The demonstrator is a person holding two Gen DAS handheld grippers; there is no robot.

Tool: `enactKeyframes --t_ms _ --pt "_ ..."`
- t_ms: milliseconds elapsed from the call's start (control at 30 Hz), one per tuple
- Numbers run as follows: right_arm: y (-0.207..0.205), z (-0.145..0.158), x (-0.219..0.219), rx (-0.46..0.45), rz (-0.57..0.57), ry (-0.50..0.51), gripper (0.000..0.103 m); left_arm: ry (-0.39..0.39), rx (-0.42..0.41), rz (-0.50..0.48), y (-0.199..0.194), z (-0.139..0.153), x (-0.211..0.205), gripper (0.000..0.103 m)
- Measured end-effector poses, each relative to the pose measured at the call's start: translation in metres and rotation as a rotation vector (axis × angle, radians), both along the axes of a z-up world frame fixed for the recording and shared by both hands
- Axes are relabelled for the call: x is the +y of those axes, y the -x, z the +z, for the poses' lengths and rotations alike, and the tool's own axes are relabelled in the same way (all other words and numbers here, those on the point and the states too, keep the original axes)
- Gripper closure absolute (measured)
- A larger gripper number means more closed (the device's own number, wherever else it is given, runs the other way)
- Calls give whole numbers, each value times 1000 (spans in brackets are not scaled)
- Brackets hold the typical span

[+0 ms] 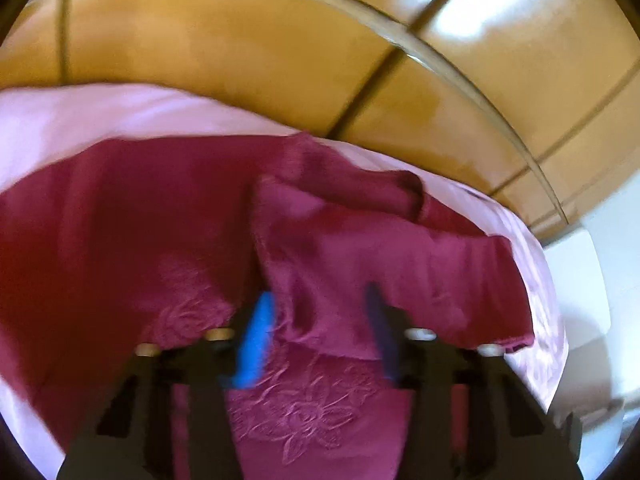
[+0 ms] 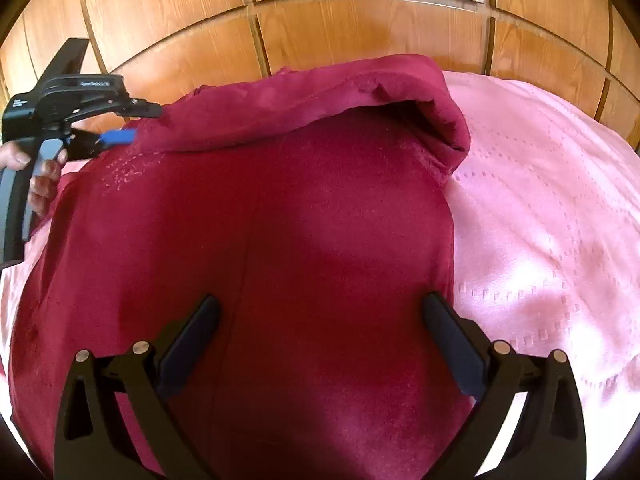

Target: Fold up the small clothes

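Black plastic left gripper (image 2: 134,124) with blue pad and grey trigger, right gripper (image 2: 320,312) black, silver rivets

Your left wrist camera looked steeply down along its fingers, very close to the maroon garment (image 1: 160,208), with the wooden wardrobe doors (image 1: 240,52) behind. Your right wrist camera sat slightly farther back, facing the same doors (image 2: 360,20) across the pink bedspread (image 2: 540,200). Both views shared the garment's folded-over edge (image 2: 300,112); the right view also caught the left gripper (image 2: 136,124).

No legible text or labels
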State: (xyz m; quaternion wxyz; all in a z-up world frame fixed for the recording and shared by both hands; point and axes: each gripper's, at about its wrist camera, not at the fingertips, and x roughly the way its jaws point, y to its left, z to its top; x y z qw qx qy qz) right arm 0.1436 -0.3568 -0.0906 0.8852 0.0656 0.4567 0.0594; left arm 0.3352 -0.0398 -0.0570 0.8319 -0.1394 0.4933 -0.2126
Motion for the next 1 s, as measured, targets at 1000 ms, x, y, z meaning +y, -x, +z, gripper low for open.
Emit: enactKeyframes --t_ms 1000 --pt "-108 27 -36 105 -168 -229 6 -257 -103 162 40 -24 46 101"
